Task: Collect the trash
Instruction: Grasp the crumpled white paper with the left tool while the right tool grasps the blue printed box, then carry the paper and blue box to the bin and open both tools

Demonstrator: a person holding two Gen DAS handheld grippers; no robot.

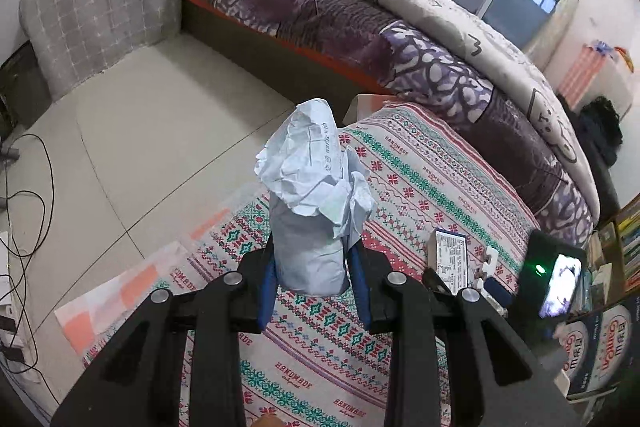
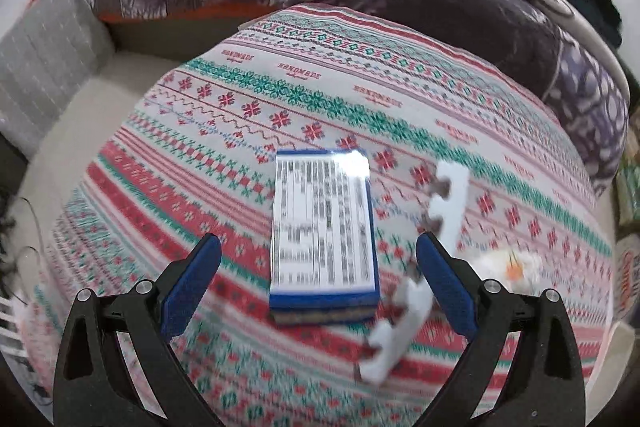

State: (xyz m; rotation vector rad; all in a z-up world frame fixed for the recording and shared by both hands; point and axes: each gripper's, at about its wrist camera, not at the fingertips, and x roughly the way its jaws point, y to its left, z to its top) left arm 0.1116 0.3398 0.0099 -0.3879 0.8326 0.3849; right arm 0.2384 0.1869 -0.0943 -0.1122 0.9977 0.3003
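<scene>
Above the patterned surface [image 1: 420, 187], the left hand-held gripper [image 1: 312, 267] clamped a crumpled paper bag [image 1: 312, 195]; the right hand-held gripper [image 2: 318, 267] hung wide open, empty, over a blue box [image 2: 324, 227]

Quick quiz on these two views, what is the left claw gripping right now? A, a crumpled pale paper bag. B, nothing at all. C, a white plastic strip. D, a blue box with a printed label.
A: in the left wrist view the left claw is shut on the crumpled pale paper bag, while the blue box lies on the patterned cloth between the open fingers of the right claw.
</scene>
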